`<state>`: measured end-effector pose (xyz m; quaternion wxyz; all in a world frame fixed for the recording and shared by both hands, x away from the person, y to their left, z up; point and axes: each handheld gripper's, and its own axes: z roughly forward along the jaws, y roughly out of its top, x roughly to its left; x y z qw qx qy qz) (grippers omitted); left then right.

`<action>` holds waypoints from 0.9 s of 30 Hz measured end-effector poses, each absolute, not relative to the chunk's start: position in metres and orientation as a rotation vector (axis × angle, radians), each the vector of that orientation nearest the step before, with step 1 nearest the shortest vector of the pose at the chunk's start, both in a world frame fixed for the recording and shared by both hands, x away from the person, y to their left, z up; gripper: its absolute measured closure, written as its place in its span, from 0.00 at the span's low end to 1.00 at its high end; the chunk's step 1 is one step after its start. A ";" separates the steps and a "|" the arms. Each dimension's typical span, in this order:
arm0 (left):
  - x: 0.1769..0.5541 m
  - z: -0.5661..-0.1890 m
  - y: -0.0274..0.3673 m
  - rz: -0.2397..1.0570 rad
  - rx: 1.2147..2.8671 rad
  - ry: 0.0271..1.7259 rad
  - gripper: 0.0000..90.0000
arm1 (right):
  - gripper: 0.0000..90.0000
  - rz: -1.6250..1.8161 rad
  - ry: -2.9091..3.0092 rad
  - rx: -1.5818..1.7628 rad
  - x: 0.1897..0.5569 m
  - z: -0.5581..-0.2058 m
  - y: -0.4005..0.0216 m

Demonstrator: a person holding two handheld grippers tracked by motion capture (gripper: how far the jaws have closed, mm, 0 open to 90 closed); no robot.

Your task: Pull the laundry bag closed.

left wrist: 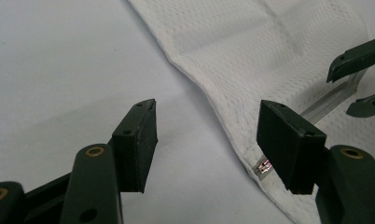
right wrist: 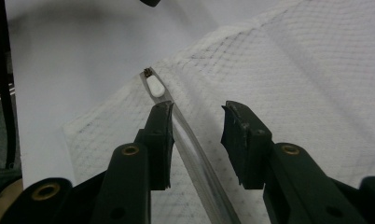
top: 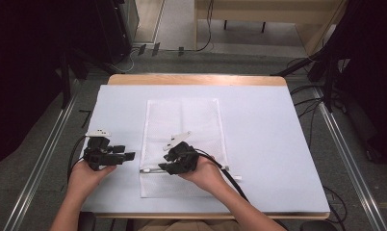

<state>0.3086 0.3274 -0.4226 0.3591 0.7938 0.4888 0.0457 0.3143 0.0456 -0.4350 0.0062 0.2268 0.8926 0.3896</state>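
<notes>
A white mesh zip bag (top: 182, 125) lies flat in the middle of the table. Its zipper (top: 150, 170) runs across the end nearest the person. My right gripper (top: 163, 162) hovers low over that zipper, pointing left. In the right gripper view its jaws (right wrist: 198, 109) stand open astride the zipper track (right wrist: 195, 154), and the white zipper pull (right wrist: 154, 86) lies just ahead of them. My left gripper (top: 125, 151) sits left of the bag, open (left wrist: 206, 109), aimed at the bag's left edge. The zipper's metal end (left wrist: 265, 167) shows beside its right finger.
A pale sheet (top: 259, 125) covers the table, whose wooden edge (top: 196, 79) shows at the far side. Dark stands (top: 326, 67) and cables (top: 307, 106) flank the table on the floor. The person's hands (top: 206, 173) hold both grippers near the front edge.
</notes>
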 end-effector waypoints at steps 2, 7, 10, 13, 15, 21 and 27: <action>0.309 -0.423 0.327 0.118 2.047 1.261 0.43 | 0.73 1.223 2.801 0.713 0.313 -0.437 0.049; 0.308 -0.423 0.328 0.118 2.045 1.261 0.43 | 0.77 1.242 2.812 0.717 0.312 -0.442 0.058; 0.308 -0.423 0.328 0.121 2.043 1.265 0.43 | 0.80 1.249 2.828 0.721 0.311 -0.445 0.064; 0.308 -0.422 0.328 0.120 2.044 1.265 0.43 | 0.82 1.237 2.848 0.714 0.310 -0.447 0.069; 0.308 -0.422 0.328 0.118 2.046 1.265 0.43 | 0.83 1.228 2.859 0.703 0.308 -0.449 0.072; 0.308 -0.422 0.328 0.126 2.043 1.266 0.43 | 0.87 1.212 2.881 0.685 0.306 -0.457 0.079; 0.307 -0.421 0.332 0.129 2.023 1.280 0.43 | 0.90 1.200 2.891 0.696 0.306 -0.464 0.086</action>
